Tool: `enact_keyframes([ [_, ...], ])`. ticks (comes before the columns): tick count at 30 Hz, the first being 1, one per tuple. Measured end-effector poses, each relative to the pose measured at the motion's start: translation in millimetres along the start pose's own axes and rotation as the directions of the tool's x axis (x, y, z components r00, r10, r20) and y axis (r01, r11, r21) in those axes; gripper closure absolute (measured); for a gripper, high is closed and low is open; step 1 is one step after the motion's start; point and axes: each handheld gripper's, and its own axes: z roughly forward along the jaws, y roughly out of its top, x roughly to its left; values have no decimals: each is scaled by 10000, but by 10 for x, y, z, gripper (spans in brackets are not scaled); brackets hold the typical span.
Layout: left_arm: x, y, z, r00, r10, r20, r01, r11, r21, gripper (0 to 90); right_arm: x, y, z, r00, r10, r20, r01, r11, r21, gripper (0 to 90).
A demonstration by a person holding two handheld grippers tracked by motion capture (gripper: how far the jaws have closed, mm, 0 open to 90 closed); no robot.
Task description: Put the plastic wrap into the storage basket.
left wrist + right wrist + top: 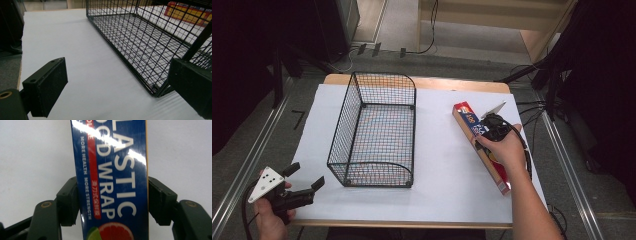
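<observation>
The right gripper [111, 202] straddles the plastic wrap box [112, 170] crosswise, its 2 jaws touching the box's long sides, apparently gripping it.

An empty black wire basket [377, 135] stands left of centre on a white sheet [442, 165] covering the wooden table [462, 84].

Wire basket [377, 132] blocks mid-left worktop [437, 200]. Wide free lane between basket and plastic wrap box [479, 145] on right. Front strip open, and strip left of basket near left gripper [307, 176].
</observation>
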Motion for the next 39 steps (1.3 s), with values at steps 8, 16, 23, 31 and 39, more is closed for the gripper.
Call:
enact_keyframes([
  [8,-3,2,-7,10000,22,23,-22,10000,1,35,18,83,51,9999,163,49,-164,9996,217,356],
  [16,-16,2,4,10000,55,72,-55,10000,-4,35,36,111,86,9995,-287,163,280,9989,386,400],
  [23,0,-2,-3,10000,8,44,-8,10000,15,35,46,115,74,9986,-507,167,499,9977,469,412],
  [31,1,-3,-3,10000,15,72,-15,10000,31,35,64,92,-15,9911,-1303,280,1286,9901,559,413],
  [39,-7,-2,2,10000,48,41,-49,10000,50,35,121,90,-246,9785,-2038,317,2035,9790,150,413],
])
